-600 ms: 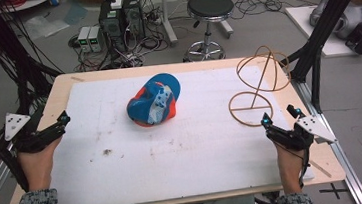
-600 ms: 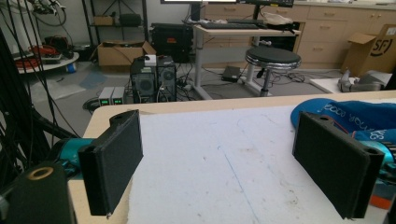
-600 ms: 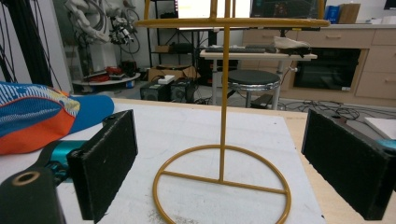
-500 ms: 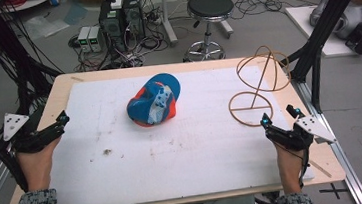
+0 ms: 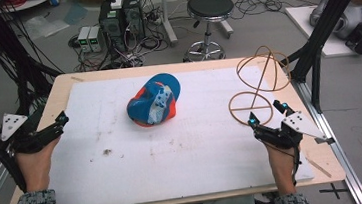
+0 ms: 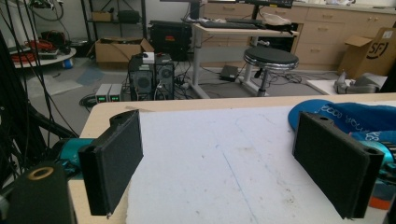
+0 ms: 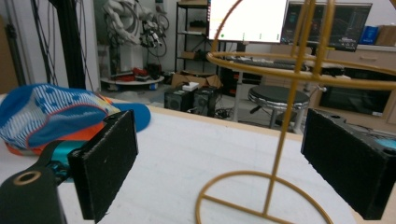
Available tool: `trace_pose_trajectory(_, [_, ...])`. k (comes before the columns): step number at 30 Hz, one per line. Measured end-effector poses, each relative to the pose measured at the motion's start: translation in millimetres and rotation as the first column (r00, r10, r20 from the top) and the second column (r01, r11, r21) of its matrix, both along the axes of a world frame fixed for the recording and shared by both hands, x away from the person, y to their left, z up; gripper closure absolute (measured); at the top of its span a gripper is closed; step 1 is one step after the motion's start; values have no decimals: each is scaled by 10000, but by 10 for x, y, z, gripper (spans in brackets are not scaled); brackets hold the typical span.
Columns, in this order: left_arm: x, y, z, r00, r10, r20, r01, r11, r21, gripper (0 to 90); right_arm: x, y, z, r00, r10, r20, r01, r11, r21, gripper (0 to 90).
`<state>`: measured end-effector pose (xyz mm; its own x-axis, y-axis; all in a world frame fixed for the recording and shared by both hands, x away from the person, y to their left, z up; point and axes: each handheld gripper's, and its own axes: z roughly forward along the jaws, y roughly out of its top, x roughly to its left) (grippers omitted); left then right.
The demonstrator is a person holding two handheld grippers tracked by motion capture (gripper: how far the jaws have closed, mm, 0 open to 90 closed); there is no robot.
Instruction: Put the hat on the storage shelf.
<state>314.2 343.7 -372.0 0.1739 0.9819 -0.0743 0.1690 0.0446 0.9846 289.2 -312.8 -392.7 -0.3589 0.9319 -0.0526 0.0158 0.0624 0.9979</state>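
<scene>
A person sits at a wooden table (image 5: 200,66) covered by a white mat (image 5: 174,158), a gripper in each hand. At the table's left edge, the left gripper (image 5: 58,122) rests in the left hand (image 5: 34,164), its jaws spread apart and holding nothing — in the left gripper view the two black pads (image 6: 114,161) frame bare mat, with the brim of a cap at the right. Near the middle of the mat, toward the far side, lies the cap (image 5: 154,102), blue and orange with a pale patterned panel, well apart from both grippers. Further right stands a stand (image 5: 258,87) of yellow wire — a ring base flat on the mat, a thin upright post and a larger hoop above it, reaching the table's far right corner. Just beside its base, on the near side, the right gripper (image 5: 266,113) points at it from the right hand (image 5: 280,162), jaws open and empty; in the right gripper view the post rises between the pads without touching either, and the cap sits off to the left. Beyond the table are a stool (image 5: 209,14), computer boxes (image 5: 119,15) and loose cables on the floor.
</scene>
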Motion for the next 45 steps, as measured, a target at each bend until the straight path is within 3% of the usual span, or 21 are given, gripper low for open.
trace_pose_trajectory(7, [-5,-23,7,10000,-74,-3,74,10000,-39,164,1,142,83,9976,665,197,-672,9971,370,99])
trace_pose_trajectory(8, [-4,-25,7,9999,-117,-25,117,9999,-42,164,9,233,129,9932,1114,345,-1127,9929,383,99])
trace_pose_trajectory(11, [3,-20,1,9999,-112,-72,112,9999,4,164,23,313,173,9901,1355,360,-1368,9899,362,99])
trace_pose_trajectory(14, [6,-12,-7,9999,-112,-129,112,9999,-12,164,116,525,296,9775,2048,499,-2064,9781,282,151])
trace_pose_trajectory(17, [5,-10,-4,9999,-103,-98,103,9999,-31,163,183,652,365,9723,2264,574,-2271,9738,67,150])
trace_pose_trajectory(18, [4,-8,-2,9999,-101,-83,101,9999,-44,164,248,780,421,9651,2503,772,-2499,9682,-145,150])
trace_pose_trajectory(21, [1,2,2,9999,-100,-61,100,9999,-61,164,334,951,474,9568,2801,784,-2779,9599,-372,152])
trace_pose_trajectory(28, [6,-2,4,9998,-191,-28,190,9998,-90,164,567,1233,470,9446,3235,561,-3217,9461,-388,161])
trace_pose_trajectory(31, [7,-5,6,9998,-195,-45,195,9998,-65,164,611,1297,468,9456,3191,629,-3171,9475,-405,161])
trace_pose_trajectory(37, [16,-2,-9,9998,-191,-93,191,9998,-73,164,769,1533,418,9390,3397,533,-3382,9404,-349,161])
trace_pose_trajectory(41, [13,8,-3,9998,-180,-55,179,9998,-93,164,860,1667,379,9332,3579,336,-3583,9336,56,160])
trace_pose_trajectory(45, [14,18,-2,9998,-184,-70,183,9998,-82,164,924,1776,327,9290,3672,460,-3690,9286,395,160])
